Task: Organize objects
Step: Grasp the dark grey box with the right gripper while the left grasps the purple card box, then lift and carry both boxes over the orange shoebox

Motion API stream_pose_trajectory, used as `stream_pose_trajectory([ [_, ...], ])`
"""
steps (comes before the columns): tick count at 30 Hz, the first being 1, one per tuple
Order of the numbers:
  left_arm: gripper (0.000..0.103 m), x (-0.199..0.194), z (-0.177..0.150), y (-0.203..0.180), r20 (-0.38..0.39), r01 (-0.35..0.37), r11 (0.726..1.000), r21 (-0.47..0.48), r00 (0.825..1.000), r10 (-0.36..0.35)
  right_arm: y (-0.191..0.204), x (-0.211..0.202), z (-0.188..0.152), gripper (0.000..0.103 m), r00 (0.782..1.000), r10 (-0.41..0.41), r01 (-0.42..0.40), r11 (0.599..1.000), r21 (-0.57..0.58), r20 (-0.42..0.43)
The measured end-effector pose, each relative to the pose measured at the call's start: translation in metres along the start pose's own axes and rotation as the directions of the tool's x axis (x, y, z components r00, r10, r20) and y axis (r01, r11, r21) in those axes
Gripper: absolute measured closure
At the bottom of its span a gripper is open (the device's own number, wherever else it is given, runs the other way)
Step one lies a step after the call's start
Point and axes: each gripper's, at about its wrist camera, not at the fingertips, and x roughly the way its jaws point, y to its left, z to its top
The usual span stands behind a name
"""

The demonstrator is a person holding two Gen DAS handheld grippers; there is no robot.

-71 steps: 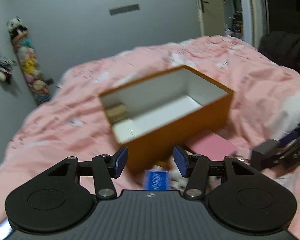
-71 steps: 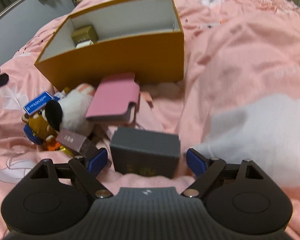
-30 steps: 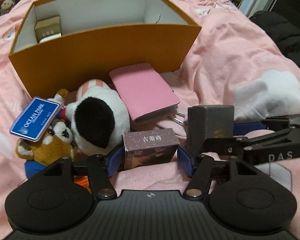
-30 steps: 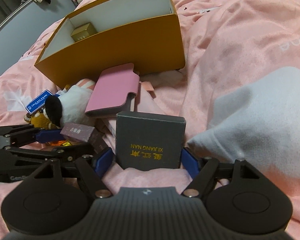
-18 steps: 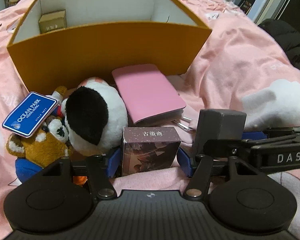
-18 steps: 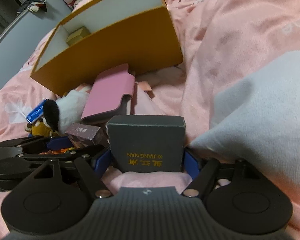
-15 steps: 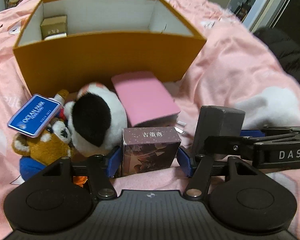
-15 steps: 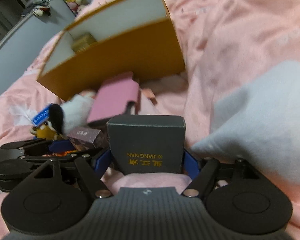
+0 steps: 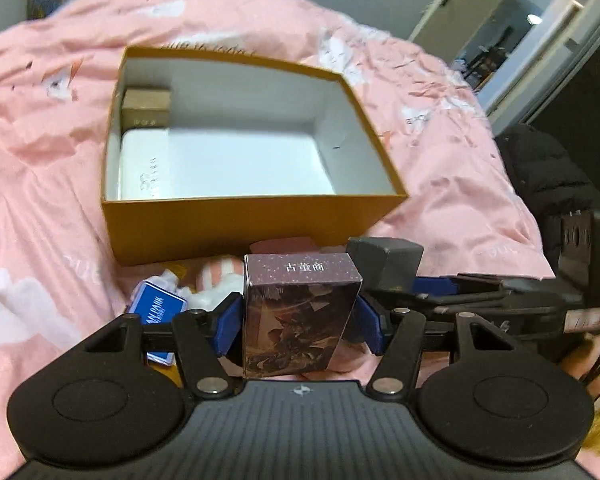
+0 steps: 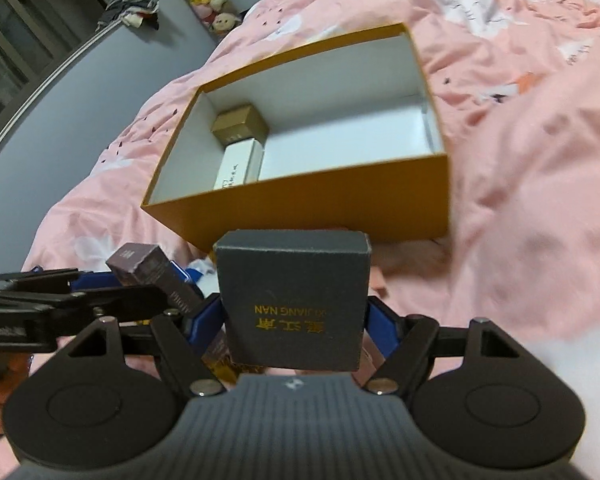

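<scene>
Gripping boxes: left claw [image 9: 299, 322] purple box [image 9: 298, 312], right claw [image 10: 296, 326] grey box [image 10: 294, 300].

Orange box [image 9: 236, 228] white inside, dark purple starry carton [image 9: 300, 312], grey gold-lettered box [image 10: 294, 300], pink bedding [image 9: 40, 200]

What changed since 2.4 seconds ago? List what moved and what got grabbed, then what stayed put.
Both grippers closed on boxes and lifted them off the bedspread toward the orange box. The left gripper took the purple box; the right gripper took the grey box. Unchanged: the gold box and white box remain inside the orange box, and the blue tag remains below on the bed.
</scene>
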Motion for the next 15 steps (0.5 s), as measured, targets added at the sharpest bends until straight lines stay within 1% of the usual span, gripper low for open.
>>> stream_pose_trajectory([
  [3,0.034,0.018,0.013,0.013,-0.022,-0.026,0.999,-0.037,0.999,0.025,0.0,0.02,0.007,0.027,0.999,0.0,0.001,1.0,0.015,-0.034],
  [6,0.035,0.037,0.017,0.024,-0.013,-0.083,0.995,-0.057,0.997,0.082,-0.001,0.033,0.009,0.026,0.999,-0.004,0.005,1.0,0.031,-0.035],
  [9,0.036,0.053,0.015,0.035,-0.035,-0.069,0.993,-0.099,0.997,0.066,-0.006,0.044,0.013,0.026,0.999,0.001,0.001,0.999,0.054,-0.034],
  [11,0.036,0.06,0.013,0.039,-0.041,-0.077,0.991,-0.109,0.997,0.073,-0.008,0.051,0.014,0.026,0.999,0.005,-0.002,0.998,0.07,-0.043],
  [13,0.035,0.062,0.012,0.042,-0.041,-0.092,0.989,-0.114,0.995,0.088,-0.011,0.055,0.016,0.026,0.999,0.019,-0.014,0.996,0.083,-0.05],
  [15,0.036,0.062,0.014,0.048,-0.051,-0.079,0.987,-0.138,0.996,0.072,-0.012,0.057,0.017,0.025,0.998,0.035,-0.029,0.995,0.094,-0.059],
])
